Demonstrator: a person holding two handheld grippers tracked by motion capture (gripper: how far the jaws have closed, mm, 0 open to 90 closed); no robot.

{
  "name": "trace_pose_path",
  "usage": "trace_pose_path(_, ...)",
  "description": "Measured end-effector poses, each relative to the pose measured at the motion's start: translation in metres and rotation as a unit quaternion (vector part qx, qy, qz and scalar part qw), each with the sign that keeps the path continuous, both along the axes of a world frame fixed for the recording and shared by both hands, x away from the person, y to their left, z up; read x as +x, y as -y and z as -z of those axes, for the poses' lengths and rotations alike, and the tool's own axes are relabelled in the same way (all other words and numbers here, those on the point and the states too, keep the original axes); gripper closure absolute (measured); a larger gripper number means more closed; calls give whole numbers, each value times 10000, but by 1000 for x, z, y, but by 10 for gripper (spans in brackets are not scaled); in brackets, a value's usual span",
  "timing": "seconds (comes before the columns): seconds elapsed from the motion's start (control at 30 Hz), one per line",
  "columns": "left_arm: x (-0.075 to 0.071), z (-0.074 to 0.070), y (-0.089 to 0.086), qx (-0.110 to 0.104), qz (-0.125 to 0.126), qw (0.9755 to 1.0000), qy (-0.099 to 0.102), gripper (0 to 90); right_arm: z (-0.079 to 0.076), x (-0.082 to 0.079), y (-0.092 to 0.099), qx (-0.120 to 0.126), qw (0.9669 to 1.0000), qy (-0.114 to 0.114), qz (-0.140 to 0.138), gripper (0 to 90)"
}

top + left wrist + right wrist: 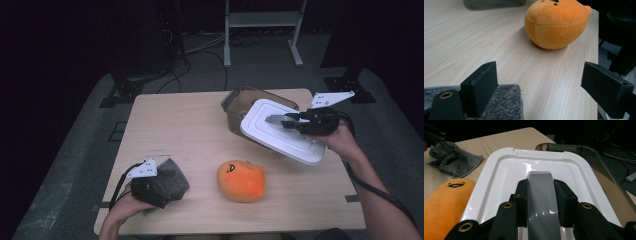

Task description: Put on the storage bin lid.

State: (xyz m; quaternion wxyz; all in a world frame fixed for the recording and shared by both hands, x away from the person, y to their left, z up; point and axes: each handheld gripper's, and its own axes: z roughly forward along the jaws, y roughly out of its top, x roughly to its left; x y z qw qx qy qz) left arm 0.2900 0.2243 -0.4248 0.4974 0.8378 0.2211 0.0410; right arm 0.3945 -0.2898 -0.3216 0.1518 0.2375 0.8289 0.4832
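The right gripper [541, 202] pinches the grey handle [541, 195] in the middle of the white lid [282, 131]. Both pads press flat on the handle's 2 sides. The lid hangs tilted, partly over the smoky see-thru box [240, 107] at the far right of the table [170, 130]. Its low edge is toward the person & its high edge is over the box.

The lid looks like hard, shiny plastic w/ round corners, a raised rim & a dip in the middle. I think it is light & stiff, so it won't bend. But it is smooth, so it could slip or swing if held loose. The handle is the best place to grab: it is narrow, sticks up & sits in the center, so the lid stays even. The box is hard plastic too, w/ thin walls. It may slide if bumped.

The left gripper [544, 82] is spread wide w/ nothing between its pads. It rests near the front left corner, on a grey fuzzy cloth [504, 102]. The cloth is soft & floppy. It will bunch up, so pinch a fold.

The orange plush toy [241, 180] sits on the table between the 2 hands, apart from both. It is round, squishy & light. Grab it around the belly w/ the claw spread wide.
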Motion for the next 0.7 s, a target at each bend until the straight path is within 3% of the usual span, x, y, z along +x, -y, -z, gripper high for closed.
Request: trace_pose_path(0.7, -1, 2, 0, 44, -21, 10000, -41, 118, 9, -46, 27, 49, 9999, 95, -14, 653)
